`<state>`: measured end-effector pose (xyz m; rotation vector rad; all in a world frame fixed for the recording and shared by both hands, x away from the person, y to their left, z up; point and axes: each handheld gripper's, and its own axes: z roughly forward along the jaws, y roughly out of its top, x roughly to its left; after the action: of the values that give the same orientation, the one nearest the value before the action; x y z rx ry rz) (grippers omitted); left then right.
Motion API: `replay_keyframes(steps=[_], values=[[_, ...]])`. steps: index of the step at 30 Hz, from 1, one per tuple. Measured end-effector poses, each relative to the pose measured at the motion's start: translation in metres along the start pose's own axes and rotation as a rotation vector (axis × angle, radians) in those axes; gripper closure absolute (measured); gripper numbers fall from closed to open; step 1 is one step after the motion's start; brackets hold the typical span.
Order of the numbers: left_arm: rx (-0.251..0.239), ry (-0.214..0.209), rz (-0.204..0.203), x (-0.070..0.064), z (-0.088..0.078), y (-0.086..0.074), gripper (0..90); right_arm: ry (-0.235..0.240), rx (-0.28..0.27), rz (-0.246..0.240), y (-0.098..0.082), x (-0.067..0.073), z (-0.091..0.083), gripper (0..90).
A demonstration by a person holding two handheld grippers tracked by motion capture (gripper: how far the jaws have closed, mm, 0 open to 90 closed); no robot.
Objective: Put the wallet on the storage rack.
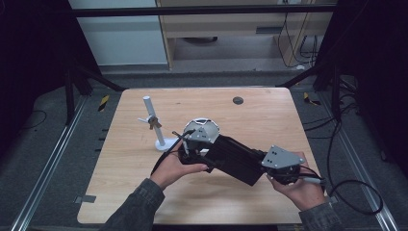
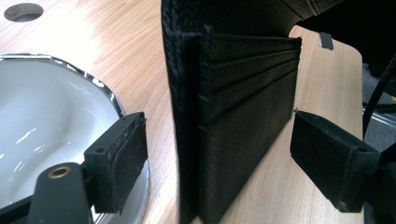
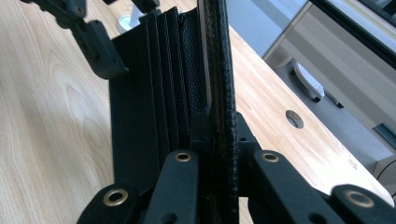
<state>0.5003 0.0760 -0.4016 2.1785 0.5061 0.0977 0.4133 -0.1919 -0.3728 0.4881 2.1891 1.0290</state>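
black jaws of the right gripper [image 3: 219, 135] are pinched tight on one leaf of a black card wallet [image 1: 240, 159], holding it on edge above the counter [image 1: 269, 120]. left gripper [image 2: 217, 158] has its jaws spread either side of the other leaf with the card slots, pads not pressing yet. to open it well, it should probably close on that leaf alone, clear of the white bowl [image 2: 42, 126].

A light wooden table [image 1: 269, 125] with a round cable hole [image 1: 237, 100] carries a white, chrome-rimmed bowl [image 2: 42, 121] and a white peg stand [image 1: 155, 126].
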Motion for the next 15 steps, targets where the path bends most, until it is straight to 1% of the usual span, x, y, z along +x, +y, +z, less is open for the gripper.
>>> replay_keyframes(steps=[3, 4, 5, 6, 7, 8, 9, 10, 11, 12, 13, 14, 15], values=[[0.005, -0.018, 0.011, -0.001, 0.001, 0.003, 24.1, 0.007, -0.016, -0.008, 0.001, 0.001, -0.001, 84.2], [0.005, -0.034, 0.010, -0.001, 0.001, 0.004, 26.1, 0.009, -0.023, -0.010, 0.002, 0.001, -0.001, 84.2], [0.009, -0.057, 0.011, -0.002, 0.001, 0.005, 34.6, 0.011, -0.032, -0.013, 0.002, 0.001, -0.001, 84.2], [0.017, -0.057, 0.017, -0.002, 0.001, 0.006, 40.1, 0.012, -0.032, -0.014, 0.002, 0.002, -0.001, 84.1], [0.017, -0.057, 0.017, -0.002, 0.001, 0.006, 51.2, 0.012, -0.032, -0.014, 0.002, 0.002, -0.001, 84.1], [0.021, -0.062, 0.022, -0.003, 0.000, 0.006, 51.2, 0.016, -0.030, -0.017, 0.002, 0.002, -0.001, 84.1], [0.021, -0.062, 0.022, -0.003, -0.002, 0.007, 63.2, 0.024, -0.022, -0.025, 0.001, 0.002, 0.001, 83.8], [0.022, -0.077, 0.006, -0.003, -0.004, 0.007, 63.2, 0.024, -0.022, -0.025, 0.001, 0.002, 0.001, 83.8], [0.015, -0.087, -0.004, -0.004, -0.006, 0.008, 75.0, 0.026, -0.018, -0.030, -0.001, 0.003, 0.003, 82.3], [-0.007, -0.079, -0.020, -0.004, -0.012, 0.010, 78.5, 0.022, -0.012, -0.030, -0.003, 0.003, 0.004, 80.4], [-0.003, -0.071, -0.021, -0.006, -0.015, 0.012, 78.8, 0.019, -0.007, -0.027, -0.005, 0.003, 0.005, 78.5], [-0.003, -0.071, -0.021, -0.006, -0.015, 0.012, 79.1, 0.019, -0.007, -0.027, -0.005, 0.003, 0.005, 78.5], [0.006, -0.054, -0.007, -0.007, -0.017, 0.014, 79.2, 0.024, -0.007, -0.014, -0.008, 0.004, 0.007, 77.2]])
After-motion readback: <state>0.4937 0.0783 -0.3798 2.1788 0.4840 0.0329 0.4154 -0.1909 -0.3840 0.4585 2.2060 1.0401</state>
